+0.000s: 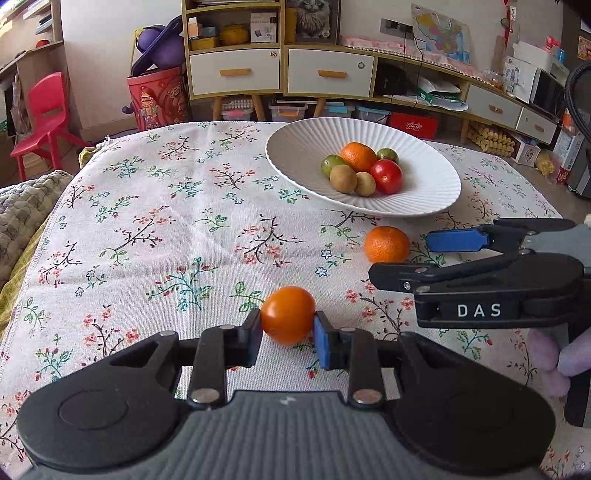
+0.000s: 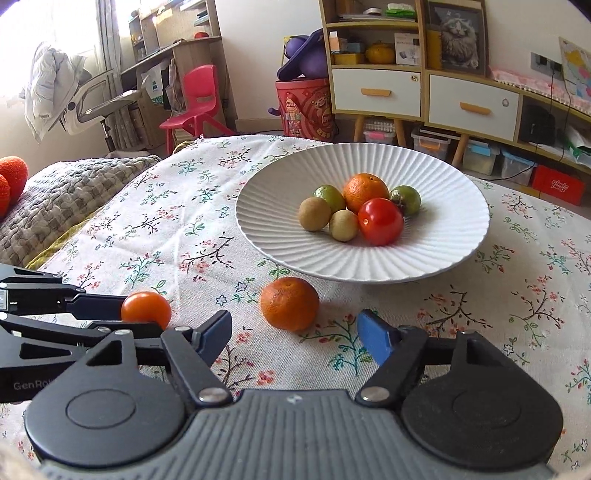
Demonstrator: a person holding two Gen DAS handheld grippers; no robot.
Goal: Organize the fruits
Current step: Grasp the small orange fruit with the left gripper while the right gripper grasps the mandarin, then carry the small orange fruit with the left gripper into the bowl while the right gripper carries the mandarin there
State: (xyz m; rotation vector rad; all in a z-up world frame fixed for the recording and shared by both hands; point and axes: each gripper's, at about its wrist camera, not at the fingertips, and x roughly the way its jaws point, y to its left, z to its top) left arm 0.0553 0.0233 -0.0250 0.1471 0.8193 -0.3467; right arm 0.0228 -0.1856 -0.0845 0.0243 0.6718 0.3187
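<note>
Background furnishings beyond the table.
Red plastic chair (image 2: pixel 198 101), red printed bin (image 2: pixel 307 107), white-drawered shelf unit (image 1: pixel 236 70), grey quilted blanket (image 2: pixel 70 195).

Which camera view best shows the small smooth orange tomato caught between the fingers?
The left wrist view: the small smooth orange tomato sits centred between the left gripper fingers, both contacts visible. The right wrist view shows it at the side, partly hidden by black linkage.

White walls; yellow-framed drawer cabinet (image 2: pixel 424 88); red plastic chair (image 2: pixel 197 101); bright window (far left) (image 2: pixel 55 26).
</note>
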